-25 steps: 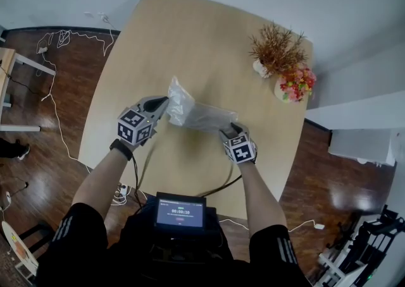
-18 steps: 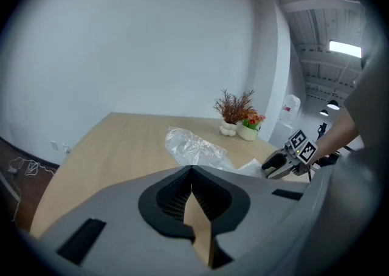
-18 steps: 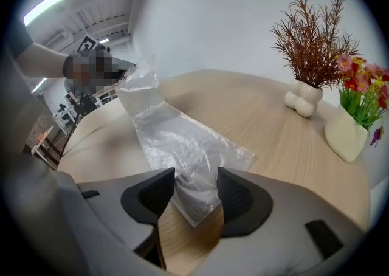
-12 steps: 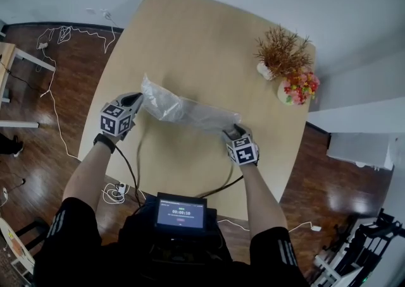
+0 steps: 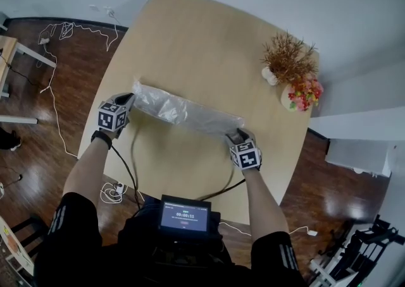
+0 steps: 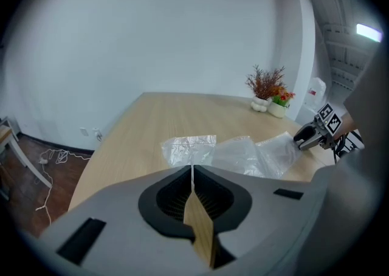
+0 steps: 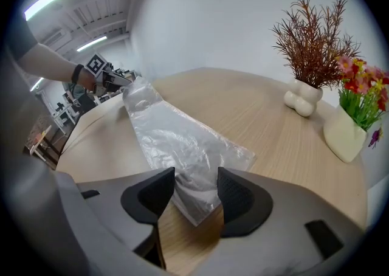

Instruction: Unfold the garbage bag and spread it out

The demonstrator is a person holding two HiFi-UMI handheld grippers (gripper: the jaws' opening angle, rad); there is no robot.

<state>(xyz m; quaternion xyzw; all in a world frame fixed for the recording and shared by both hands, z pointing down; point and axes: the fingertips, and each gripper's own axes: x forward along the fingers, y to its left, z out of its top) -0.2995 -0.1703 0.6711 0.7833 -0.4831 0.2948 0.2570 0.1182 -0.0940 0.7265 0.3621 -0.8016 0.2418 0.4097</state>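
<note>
**Head view.** The garbage bag point(image 5: 183, 110) is stretched as a long clear strip across the near half of the table point(image 5: 190, 33), running from the table's left edge towards its near right side.

**Left gripper view.** The left tool point(image 6: 192, 168) has its jaws closed, pinching a corner of the bag by the table's left edge.

**Right gripper view.** The right tool point(image 7: 196, 186) has its jaws apart and straddles the bag's other end, which lies flat on the table. Its pads do not press on the bag.

The left tool point(image 6: 192, 170) pinches the clear bag point(image 6: 243, 153) edge.
</note>
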